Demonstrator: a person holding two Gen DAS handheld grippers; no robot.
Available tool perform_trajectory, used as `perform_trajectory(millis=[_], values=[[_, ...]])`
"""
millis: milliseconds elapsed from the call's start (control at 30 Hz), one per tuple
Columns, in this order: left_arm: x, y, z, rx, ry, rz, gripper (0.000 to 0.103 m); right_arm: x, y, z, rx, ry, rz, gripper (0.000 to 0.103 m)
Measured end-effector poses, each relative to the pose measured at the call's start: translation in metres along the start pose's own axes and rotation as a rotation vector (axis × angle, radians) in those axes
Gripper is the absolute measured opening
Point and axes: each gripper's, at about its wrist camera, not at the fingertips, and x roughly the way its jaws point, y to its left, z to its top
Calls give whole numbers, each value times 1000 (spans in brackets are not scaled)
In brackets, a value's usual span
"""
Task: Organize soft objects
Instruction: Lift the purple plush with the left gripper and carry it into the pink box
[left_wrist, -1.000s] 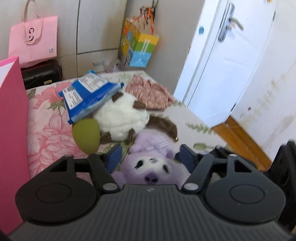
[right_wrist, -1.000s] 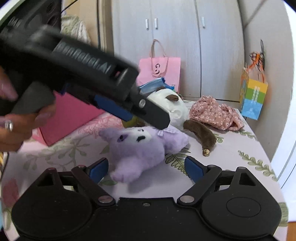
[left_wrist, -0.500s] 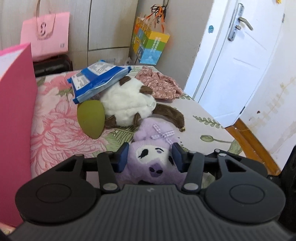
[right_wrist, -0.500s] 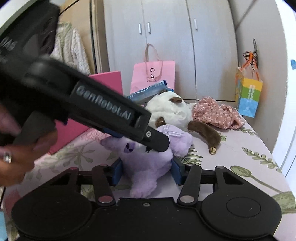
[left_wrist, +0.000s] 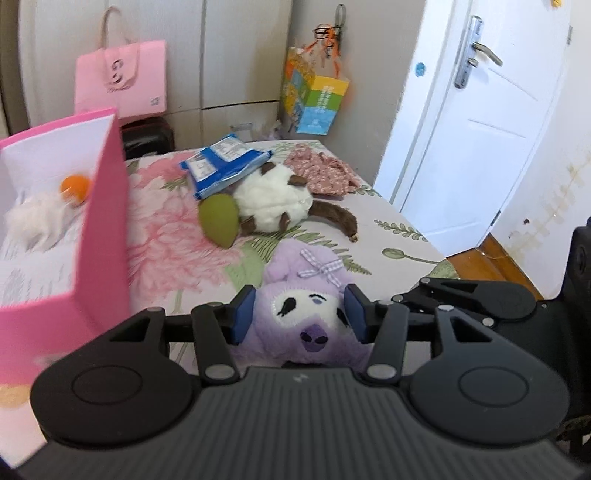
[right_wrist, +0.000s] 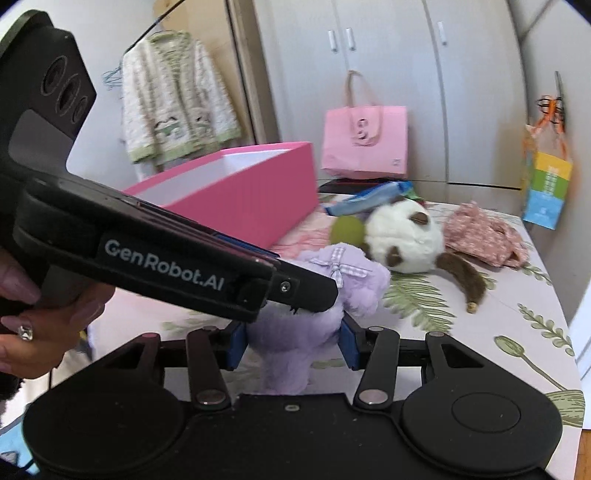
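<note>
A purple plush toy (left_wrist: 295, 288) with a checked bow is held above the floral bed. My left gripper (left_wrist: 300, 314) is shut on its head. My right gripper (right_wrist: 293, 341) is shut on its lower body (right_wrist: 291, 332). The left gripper's black body crosses the right wrist view over the toy. A pink box (left_wrist: 103, 236) stands at the left and holds a white fluffy toy (left_wrist: 33, 221) with an orange ball (left_wrist: 74, 186). A white and brown plush (left_wrist: 269, 199) with a green part (left_wrist: 218, 219) lies further back on the bed.
A blue packet (left_wrist: 225, 166) leans on the white plush. A pink floral cloth (left_wrist: 321, 173) lies at the bed's far right. A pink bag (left_wrist: 122, 81) and a colourful bag (left_wrist: 314, 99) hang at the back. A white door (left_wrist: 480, 122) is to the right.
Both grippers closed on the purple plush and lifted it off the bed. The view has swung left, so the pink box's inside now shows.
</note>
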Motion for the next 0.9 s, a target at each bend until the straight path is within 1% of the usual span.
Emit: perform_trajectory(millis=[200, 333, 433, 533, 633, 700, 800, 900], values=[[-34, 16, -7, -63, 28, 9, 50, -7, 28, 13, -9, 62, 76, 55], [-57, 32, -15, -133, 56, 1, 50, -8, 42, 22, -17, 116, 144, 55], [-74, 46, -19, -182, 64, -2, 50, -7, 56, 30, -35, 151, 195, 55], [-93, 57, -20, -213, 52, 4, 50, -7, 70, 40, -66, 169, 241, 55], [-114, 66, -13, -219, 18, 17, 50, -9, 86, 54, -108, 159, 272, 55], [-127, 71, -8, -212, -17, 30, 50, -10, 95, 65, -146, 133, 279, 55], [-143, 81, 4, -205, -81, 46, 50, -12, 107, 82, -198, 79, 277, 56], [-148, 95, 17, -212, -133, 54, 50, -6, 113, 99, -239, 35, 265, 56]])
